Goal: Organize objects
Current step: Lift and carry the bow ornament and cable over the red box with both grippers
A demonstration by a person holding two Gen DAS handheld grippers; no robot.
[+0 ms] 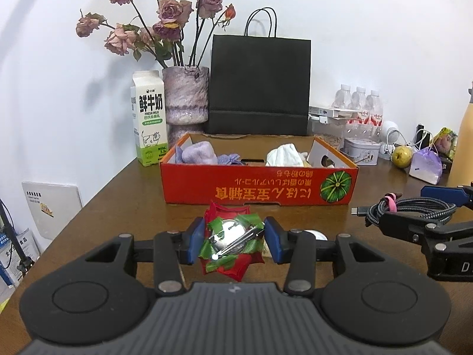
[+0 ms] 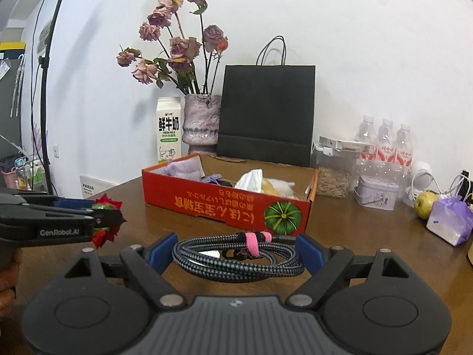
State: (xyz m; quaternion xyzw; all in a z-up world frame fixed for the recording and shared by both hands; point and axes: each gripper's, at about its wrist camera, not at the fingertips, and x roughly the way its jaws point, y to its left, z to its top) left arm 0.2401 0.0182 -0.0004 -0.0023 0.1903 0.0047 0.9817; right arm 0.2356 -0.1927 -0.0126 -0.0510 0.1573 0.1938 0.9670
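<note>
My left gripper point(image 1: 235, 241) is shut on a red and green flower brooch point(image 1: 232, 244) with a silver pin back, held above the brown table just in front of the red cardboard box point(image 1: 257, 185). My right gripper point(image 2: 236, 251) is shut on a coiled braided cable point(image 2: 236, 256) tied with a pink strap, also in front of the box point(image 2: 227, 207). The right gripper and the cable point(image 1: 411, 207) show in the left wrist view at the right. The left gripper with the brooch point(image 2: 108, 220) shows in the right wrist view at the left. The box holds purple cloth point(image 1: 198, 152) and white cloth point(image 1: 283, 155).
Behind the box stand a milk carton point(image 1: 149, 124), a vase of dried roses point(image 1: 184, 97) and a black paper bag point(image 1: 258, 85). At the right are water bottles point(image 1: 359, 106), a small tin point(image 1: 362, 151), a green apple point(image 1: 402, 155) and a purple pouch point(image 1: 427, 165). A light stand point(image 2: 47, 88) is at the left.
</note>
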